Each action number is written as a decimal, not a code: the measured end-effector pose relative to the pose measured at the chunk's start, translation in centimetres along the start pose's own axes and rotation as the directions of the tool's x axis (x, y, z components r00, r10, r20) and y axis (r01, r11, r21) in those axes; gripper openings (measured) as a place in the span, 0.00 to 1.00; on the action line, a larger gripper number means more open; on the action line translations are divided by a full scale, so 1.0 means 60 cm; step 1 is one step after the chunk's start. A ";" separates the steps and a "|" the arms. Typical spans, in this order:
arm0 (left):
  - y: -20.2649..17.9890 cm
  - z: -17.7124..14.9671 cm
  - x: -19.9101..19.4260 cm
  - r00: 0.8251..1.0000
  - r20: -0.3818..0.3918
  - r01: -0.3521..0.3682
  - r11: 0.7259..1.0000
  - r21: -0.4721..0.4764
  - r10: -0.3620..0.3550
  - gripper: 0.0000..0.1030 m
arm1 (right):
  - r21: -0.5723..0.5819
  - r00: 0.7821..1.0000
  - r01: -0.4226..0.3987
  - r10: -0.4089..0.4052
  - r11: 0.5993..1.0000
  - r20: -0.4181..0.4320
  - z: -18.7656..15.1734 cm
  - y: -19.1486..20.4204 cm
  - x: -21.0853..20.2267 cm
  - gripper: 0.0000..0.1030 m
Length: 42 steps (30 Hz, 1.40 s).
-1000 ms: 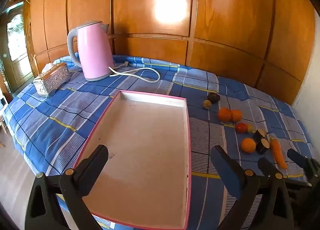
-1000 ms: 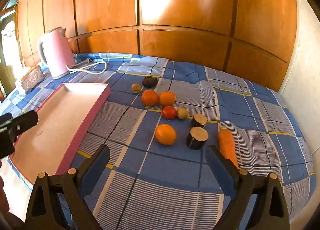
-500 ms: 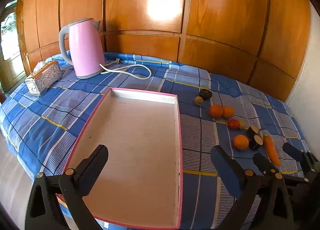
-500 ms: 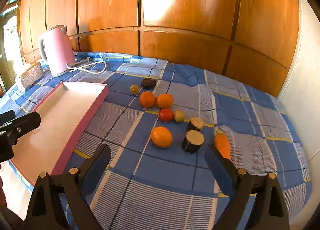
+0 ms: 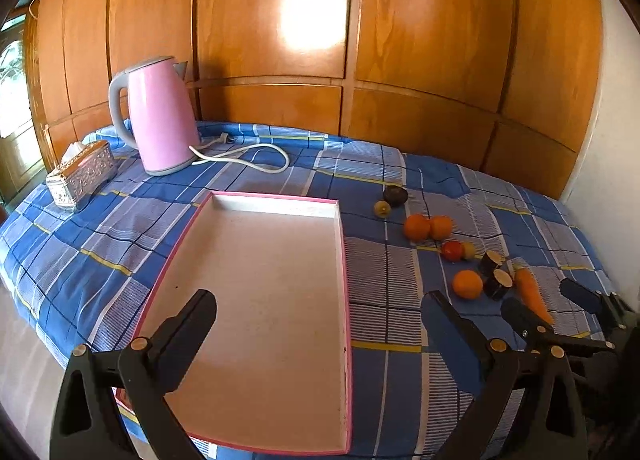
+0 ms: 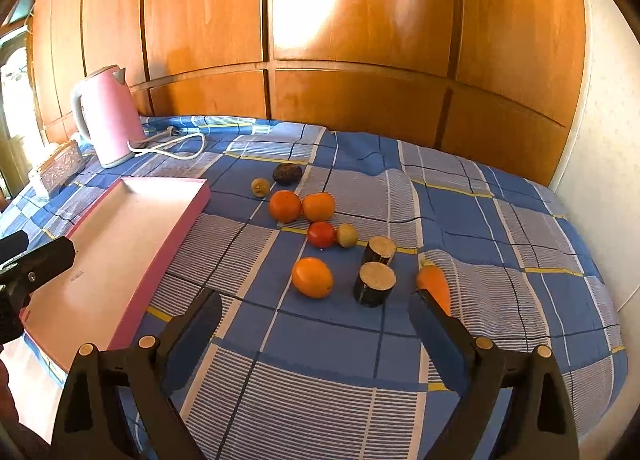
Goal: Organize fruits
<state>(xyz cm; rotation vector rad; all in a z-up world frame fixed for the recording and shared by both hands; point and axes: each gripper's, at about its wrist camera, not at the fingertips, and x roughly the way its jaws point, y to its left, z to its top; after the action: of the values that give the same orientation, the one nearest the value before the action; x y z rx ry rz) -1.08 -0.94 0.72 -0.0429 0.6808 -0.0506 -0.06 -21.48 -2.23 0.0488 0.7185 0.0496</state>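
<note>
A pink-rimmed white tray (image 5: 338, 244) (image 6: 176, 228) lies on the blue plaid cloth. Right of it sit three oranges (image 6: 312, 277), a red tomato (image 6: 321, 234), two small green fruits (image 6: 347, 235), a dark avocado (image 6: 287, 173), two cut dark cylinders (image 6: 374, 283) and a carrot (image 6: 434, 284). My left gripper (image 5: 320, 310) is open and empty above the tray's near end. My right gripper (image 6: 314, 310) is open and empty, just short of the nearest orange. The right gripper also shows in the left wrist view (image 5: 548, 300).
A pink kettle (image 5: 160, 128) with a white cord (image 5: 248, 158) stands at the back left, next to a silver tissue box (image 5: 80, 176). Wooden panels (image 6: 360, 40) close the back. A white wall (image 6: 608, 180) is at the right.
Both grippers have drifted slightly; the left view now sits a little further back and right of the tray. Both stay open. Nothing on the cloth has moved.
</note>
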 end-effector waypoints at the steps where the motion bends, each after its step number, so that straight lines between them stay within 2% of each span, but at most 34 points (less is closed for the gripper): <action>1: -0.002 0.000 -0.001 1.000 0.001 0.004 1.000 0.004 -0.004 1.00 | 0.003 1.000 0.001 -0.001 1.000 -0.001 -0.001 0.000 -0.001 0.93; 27: -0.030 0.000 -0.005 1.000 0.004 0.024 0.998 0.059 -0.024 1.00 | 0.031 1.000 0.008 -0.009 0.999 0.025 -0.002 -0.028 -0.009 0.92; 38: -0.048 -0.003 0.007 0.999 -0.028 0.047 0.995 0.090 -0.045 0.99 | 0.076 1.000 0.028 -0.027 0.997 -0.009 -0.005 -0.064 0.004 0.77; 42: -0.055 -0.003 0.017 0.997 -0.051 0.067 0.993 0.100 -0.063 0.94 | 0.094 0.999 0.031 -0.028 0.995 -0.034 -0.008 -0.078 0.011 0.61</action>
<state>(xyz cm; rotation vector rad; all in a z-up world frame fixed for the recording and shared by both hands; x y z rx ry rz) -0.55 -4.27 0.12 0.0344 0.7236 -0.1493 0.26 -26.10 -3.34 0.1279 0.7541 -0.0118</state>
